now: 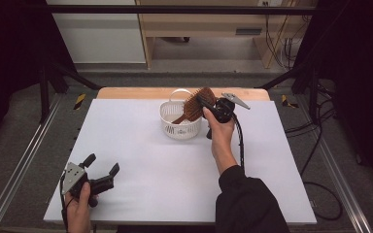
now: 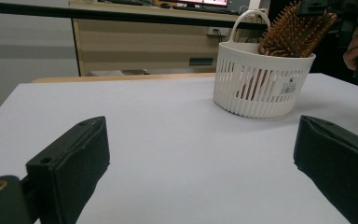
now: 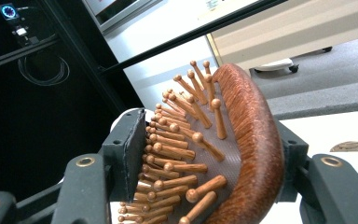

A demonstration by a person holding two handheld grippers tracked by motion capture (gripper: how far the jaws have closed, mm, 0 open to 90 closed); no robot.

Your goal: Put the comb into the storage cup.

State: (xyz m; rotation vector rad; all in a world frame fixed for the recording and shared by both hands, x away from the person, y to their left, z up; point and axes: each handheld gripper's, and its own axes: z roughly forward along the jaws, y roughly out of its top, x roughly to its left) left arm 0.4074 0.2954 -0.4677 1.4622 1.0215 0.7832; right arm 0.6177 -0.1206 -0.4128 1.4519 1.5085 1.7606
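A wooden paddle hairbrush (image 1: 194, 104) stands tilted in a white slotted basket (image 1: 179, 130) at the far middle of the white table (image 1: 141, 145), handle down and head above the rim. My right gripper (image 1: 201, 99) has its jaws on either side of the brush head (image 3: 242, 140): one faces the bristle tips with a hairline gap, the other sits by the wooden back, so it is open. My left gripper (image 1: 102, 164) rests open and empty at the near left corner. In the left gripper view (image 2: 200, 158) it looks across the table at the basket (image 2: 256, 88) and the brush (image 2: 293, 32).
The basket has a hoop handle (image 1: 179, 92) at its far side. A wooden edge (image 1: 126, 92) runs along the table's far end. Metal rails (image 1: 24, 160) flank the table. Cables (image 1: 315, 145) lie on the floor at the right.
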